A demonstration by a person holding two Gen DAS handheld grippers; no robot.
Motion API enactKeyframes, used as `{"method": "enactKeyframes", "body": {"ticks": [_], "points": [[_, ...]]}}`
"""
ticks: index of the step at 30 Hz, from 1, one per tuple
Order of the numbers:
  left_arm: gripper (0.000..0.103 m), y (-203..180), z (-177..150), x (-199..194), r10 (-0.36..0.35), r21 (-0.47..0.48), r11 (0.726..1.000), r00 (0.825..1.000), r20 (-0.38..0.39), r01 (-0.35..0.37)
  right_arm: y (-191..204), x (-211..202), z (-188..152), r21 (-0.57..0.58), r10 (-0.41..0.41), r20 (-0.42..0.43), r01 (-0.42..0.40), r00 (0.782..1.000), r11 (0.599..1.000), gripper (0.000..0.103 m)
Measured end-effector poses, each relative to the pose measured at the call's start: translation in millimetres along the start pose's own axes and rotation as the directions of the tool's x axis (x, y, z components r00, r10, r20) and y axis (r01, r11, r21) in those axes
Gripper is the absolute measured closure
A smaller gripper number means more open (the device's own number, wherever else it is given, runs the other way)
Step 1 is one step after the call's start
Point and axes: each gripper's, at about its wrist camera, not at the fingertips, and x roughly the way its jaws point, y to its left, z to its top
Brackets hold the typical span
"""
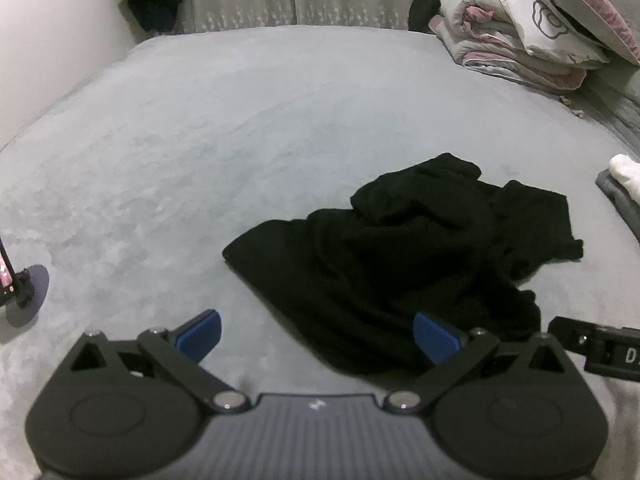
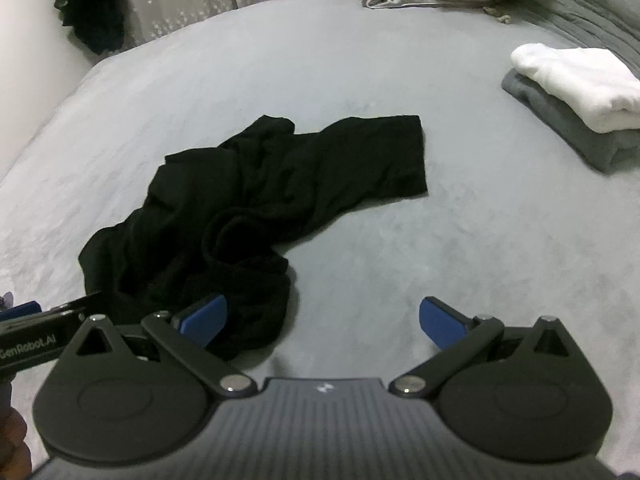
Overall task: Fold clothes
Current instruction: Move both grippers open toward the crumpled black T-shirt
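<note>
A crumpled black garment (image 1: 400,256) lies in a heap on the grey bed cover (image 1: 200,140). My left gripper (image 1: 318,334) hovers over the garment's near left edge, jaws wide open, nothing between the blue pads (image 1: 200,334). In the right wrist view the same black garment (image 2: 256,200) spreads to the left of centre on the grey bed cover (image 2: 440,220). My right gripper (image 2: 322,320) stands open at the garment's near right end, its left pad over the cloth and its right pad over bare cover. Neither gripper holds anything.
A folded white garment (image 2: 580,80) rests on a folded grey one (image 2: 572,128) at the right. Stacked quilts and pillows (image 1: 532,20) fill the far right corner. A phone on a stand (image 1: 18,284) stands at the left edge. Dark clothing (image 2: 90,12) hangs by the curtain.
</note>
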Motion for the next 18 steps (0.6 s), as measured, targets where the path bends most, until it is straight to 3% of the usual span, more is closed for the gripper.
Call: {"method": "enactKeyframes", "body": {"ticks": [3, 6, 10, 18], "points": [[0.000, -4.5, -2.8, 2.7, 0.036, 0.022, 0.999, 0.999, -0.003, -0.036, -0.3, -2.5, -2.0, -0.008, -0.001, 0.008, 0.001, 1.000, 1.000, 0.000], [0.000, -4.0, 4.7, 18.5, 0.021, 0.011, 1.000, 0.997, -0.072, -0.020, 7.2, -2.2, -6.2, -0.031, -0.041, -0.002, 0.041, 0.999, 0.999, 0.000], [0.000, -3.3, -3.5, 12.1, 0.024, 0.015, 1.000, 1.000, -0.009, -0.024, 5.6, 6.1, -7.0, -0.020, -0.034, -0.028, 0.034, 0.999, 0.999, 0.000], [0.000, -2.7, -5.6, 17.8, 0.024, 0.024, 0.999, 0.999, -0.027, -0.023, 1.1, 12.6, -4.2, -0.013, -0.028, -0.045, 0.028, 0.999, 1.000, 0.000]]}}
